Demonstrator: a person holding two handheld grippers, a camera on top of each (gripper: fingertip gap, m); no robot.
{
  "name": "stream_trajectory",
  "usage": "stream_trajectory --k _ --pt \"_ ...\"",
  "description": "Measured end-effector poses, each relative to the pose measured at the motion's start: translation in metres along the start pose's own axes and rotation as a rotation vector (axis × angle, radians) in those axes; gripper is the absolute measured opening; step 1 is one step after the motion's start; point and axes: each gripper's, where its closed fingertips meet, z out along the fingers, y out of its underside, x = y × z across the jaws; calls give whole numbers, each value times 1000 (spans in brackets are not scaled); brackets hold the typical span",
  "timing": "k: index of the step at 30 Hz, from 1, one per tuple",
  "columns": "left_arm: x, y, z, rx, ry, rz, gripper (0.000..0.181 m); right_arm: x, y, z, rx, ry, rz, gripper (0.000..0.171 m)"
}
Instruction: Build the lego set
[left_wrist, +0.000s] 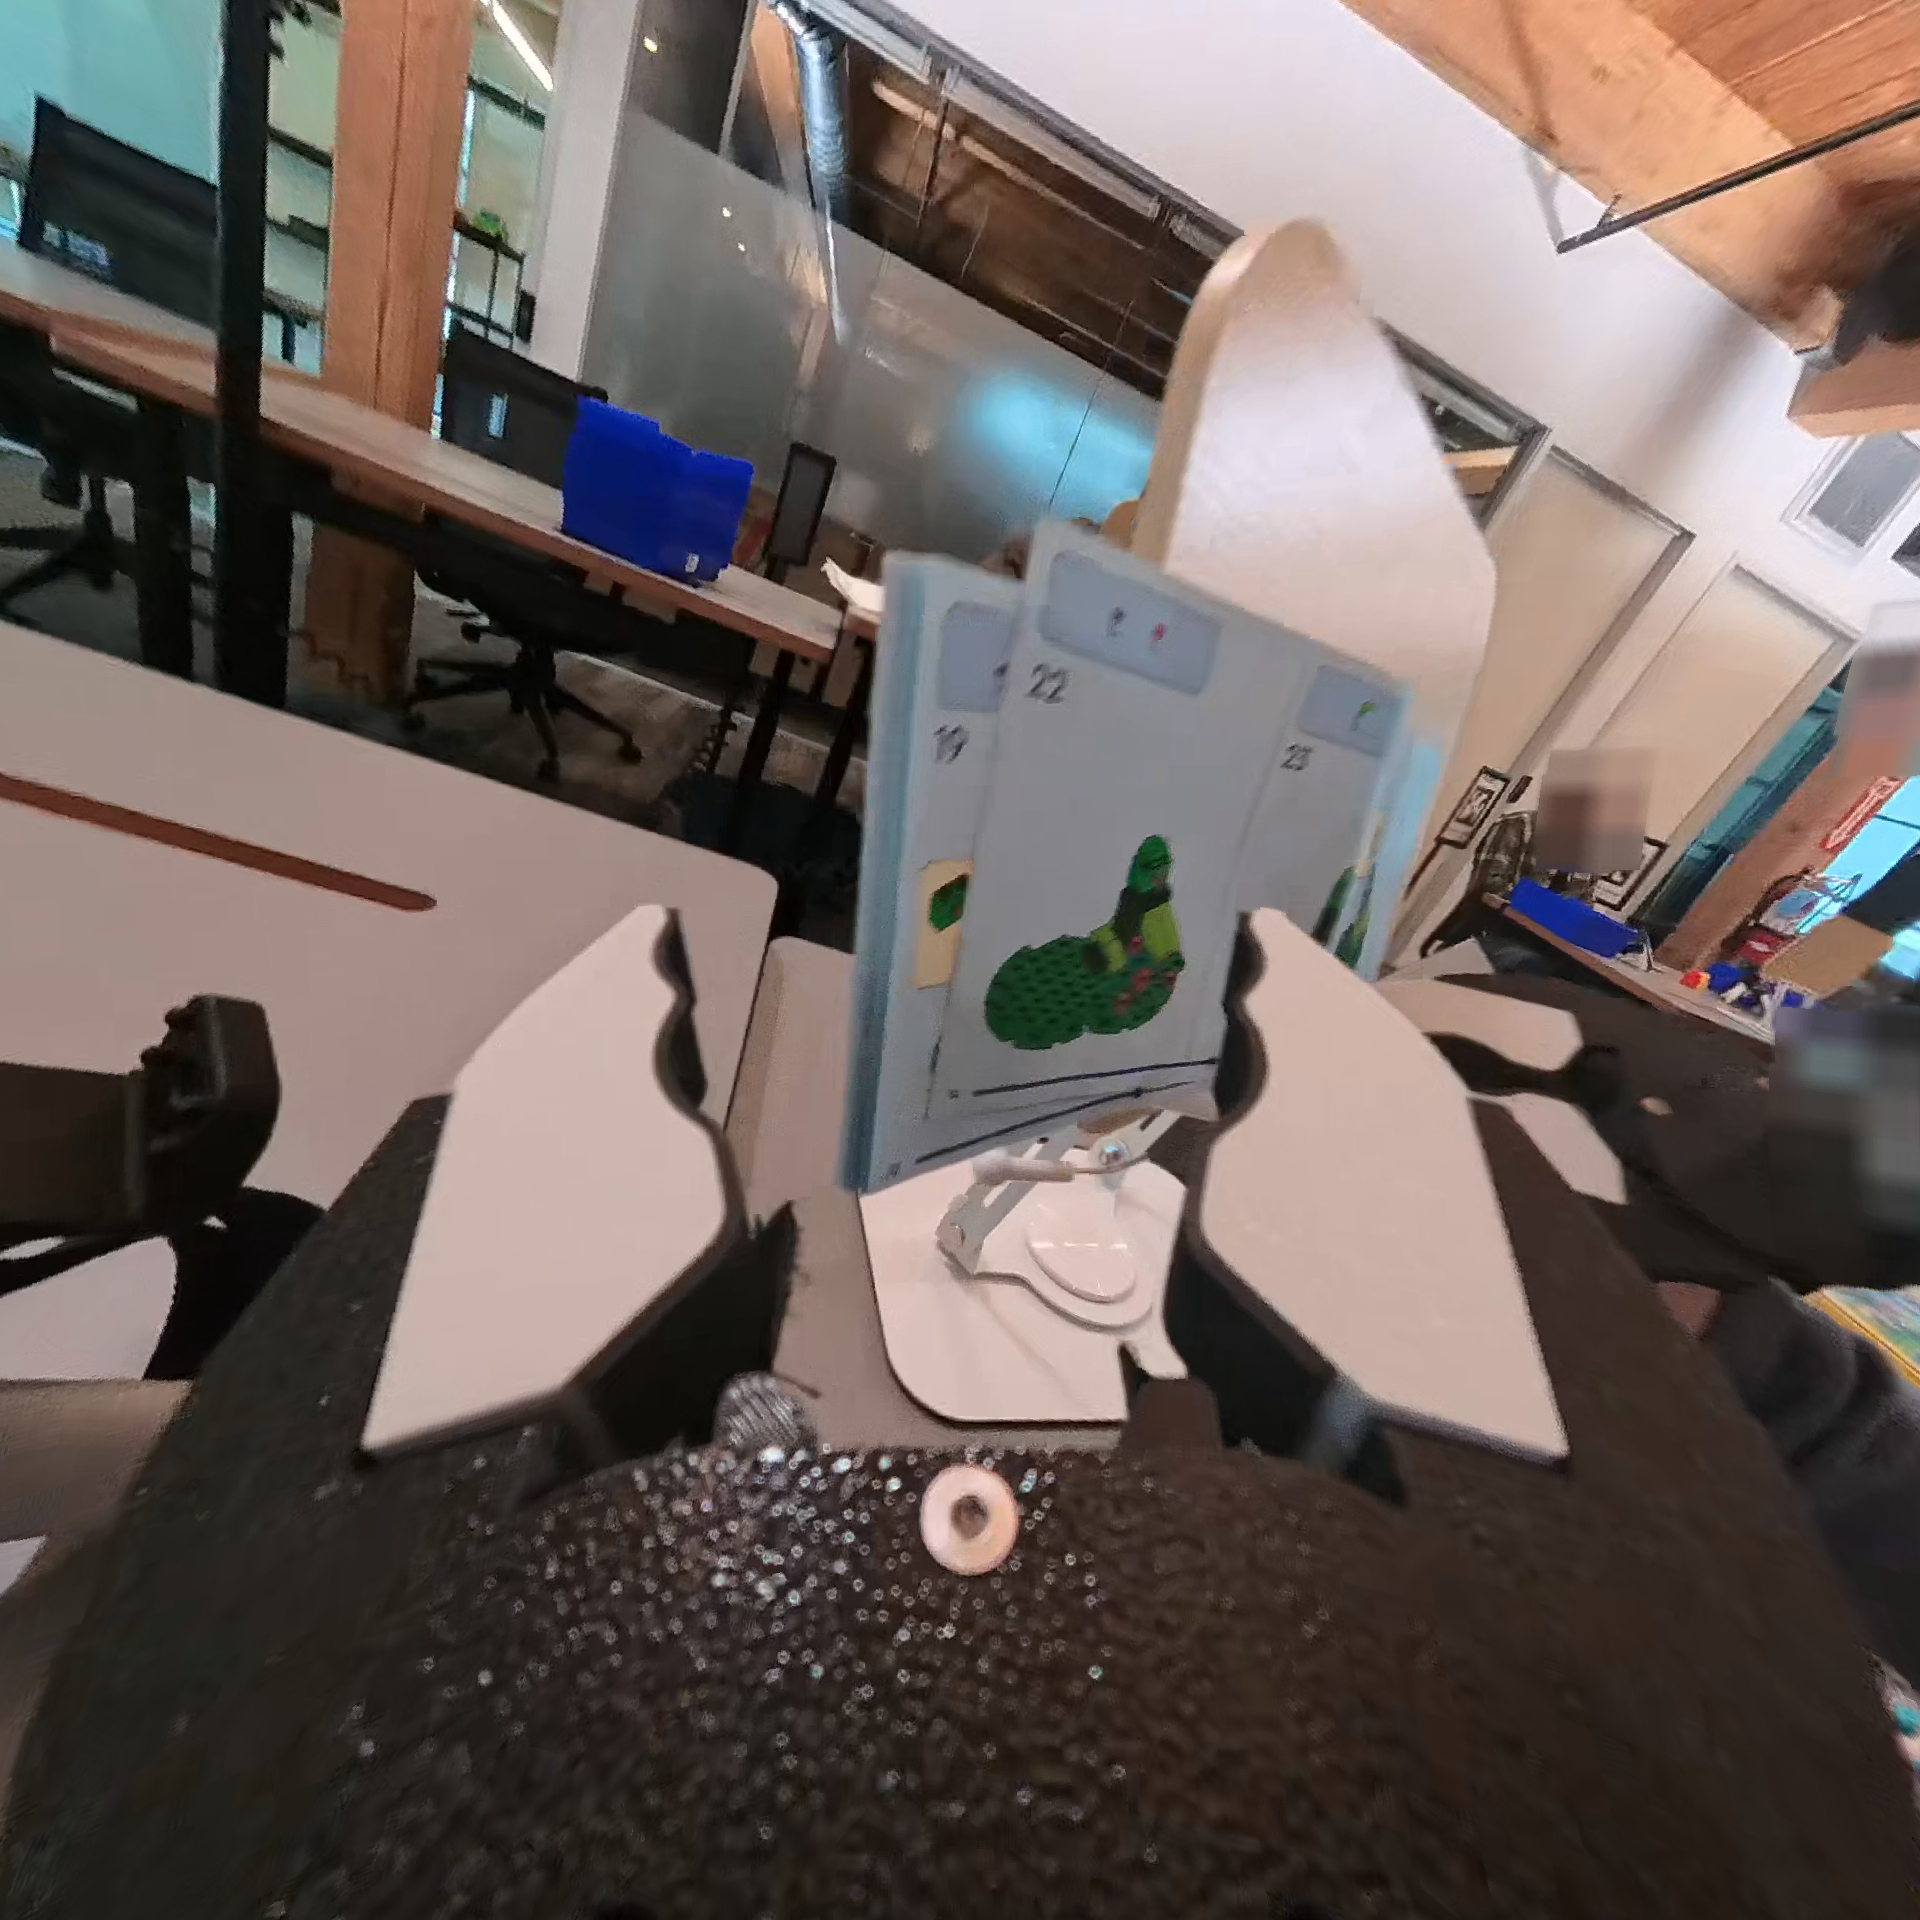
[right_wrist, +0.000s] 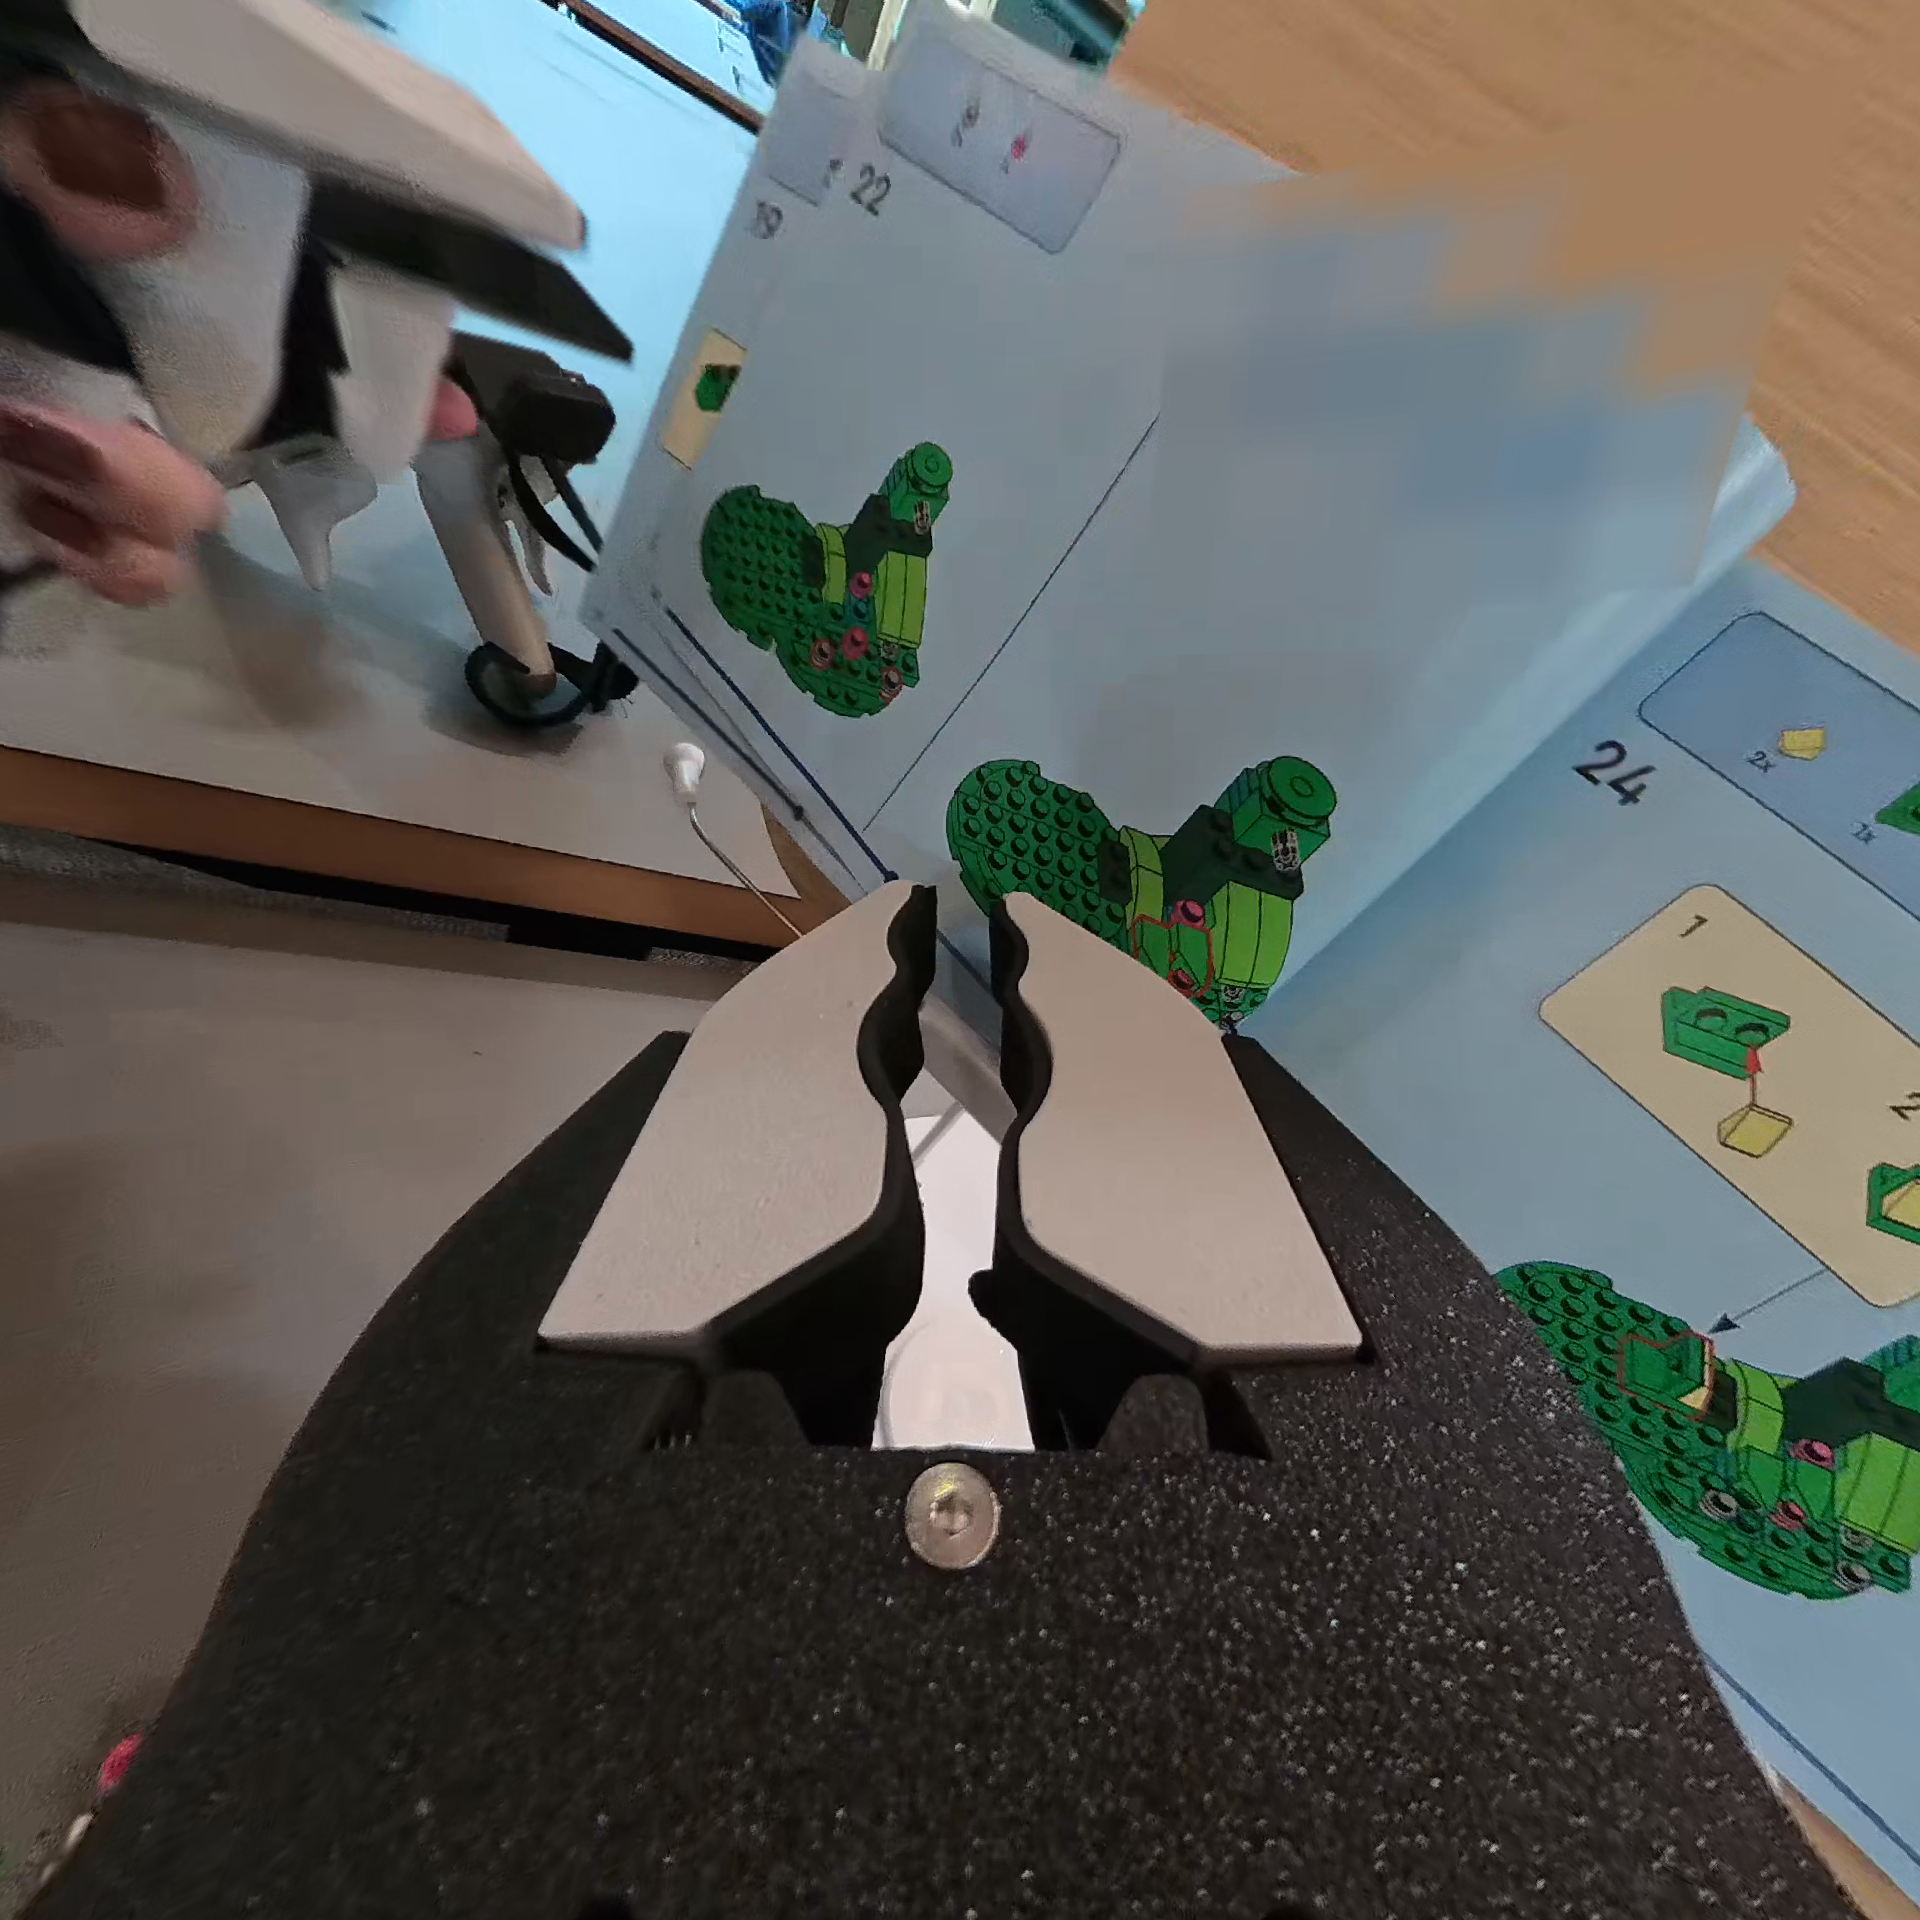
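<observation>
The Lego instruction booklet (left_wrist: 1091, 883) stands on a white stand base (left_wrist: 997, 1320) with a wooden back (left_wrist: 1247, 281). Its pages are fanned and one pale page curls up and over, blurred. My left gripper (left_wrist: 961, 935) is open and empty, and faces the booklet from close in front. In the right wrist view the booklet (right_wrist: 935, 468) fills the upper right. My right gripper (right_wrist: 958, 904) has its jaws a narrow gap apart at the lower edge of an upright page, and that edge runs between the tips. The left gripper (right_wrist: 312, 260) and a hand (right_wrist: 94, 488) show blurred at the upper left.
The stand's wire page clip with a white tip (right_wrist: 686, 774) sticks out by the booklet's lower left. White tabletops (left_wrist: 312, 831) lie to the left. Behind are wooden desks, office chairs, a blue bin (left_wrist: 655, 499) and a wooden post. People sit at the far right.
</observation>
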Motion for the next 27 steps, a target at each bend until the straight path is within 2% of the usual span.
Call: stream_trajectory --k 2,6,10,13,17,22,27 --pt "-9 16 10 -33 22 -22 106 -1 -1 -1 -5 -1 -8 9" --pt "9 30 25 -53 196 -59 86 -6 -3 1 -15 -17 -19 9" --pt "14 34 30 -49 198 3 47 -11 -2 3 -22 -27 -30 9" --pt "19 29 28 -15 212 57 1 -16 -2 0 -1 -39 -47 10" --pt "22 16 25 46 215 81 0 -27 -2 -9 52 -40 -167 16" --pt "25 13 30 45 247 73 0 -42 15 -1 -62 20 -567 28" --pt "37 12 38 74 297 44 0 -48 12 15 -122 153 -906 30"
